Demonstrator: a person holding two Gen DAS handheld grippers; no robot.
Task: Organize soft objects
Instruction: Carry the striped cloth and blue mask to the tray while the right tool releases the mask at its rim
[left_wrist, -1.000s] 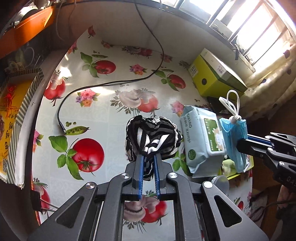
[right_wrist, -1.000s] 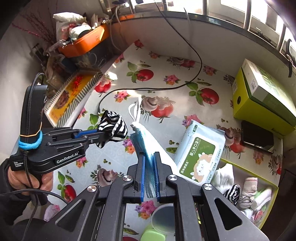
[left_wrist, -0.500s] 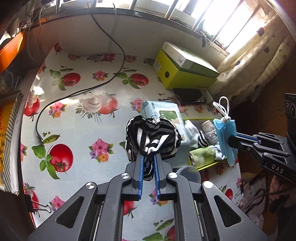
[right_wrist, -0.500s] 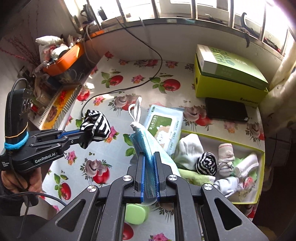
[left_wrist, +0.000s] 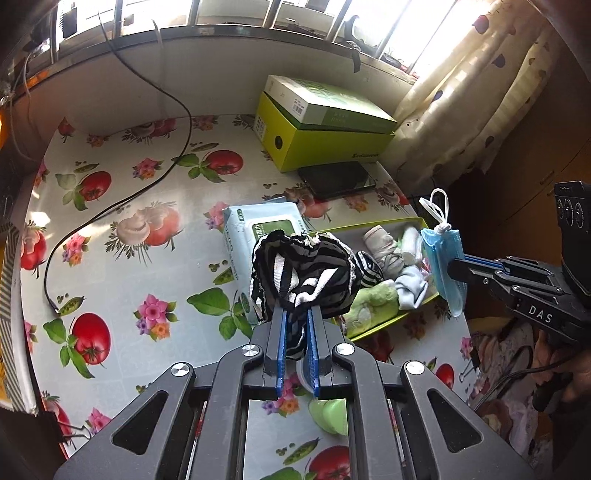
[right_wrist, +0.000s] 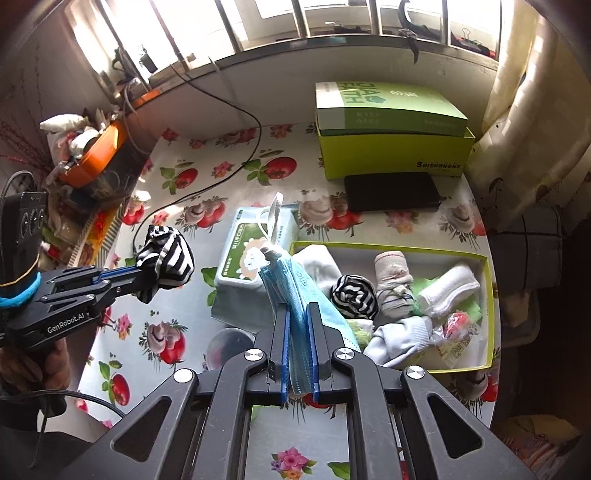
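Jaws clenched on both sides: striped sock (left_wrist: 301, 273) in left gripper (left_wrist: 295, 328), blue mask (right_wrist: 295, 295) in right gripper (right_wrist: 297, 328).
Swung within the last second from over bare table (left_wrist: 122, 206) to above the yellow-green tray (right_wrist: 489, 295), so likely close to dropping both in. Tray's near corner masked by sock; small packet beside tray's right wall unreadable.

Wipes pack (right_wrist: 255, 254) beside black phone (right_wrist: 393, 192); green boxes (right_wrist: 391, 147) behind; cable (left_wrist: 122, 199).
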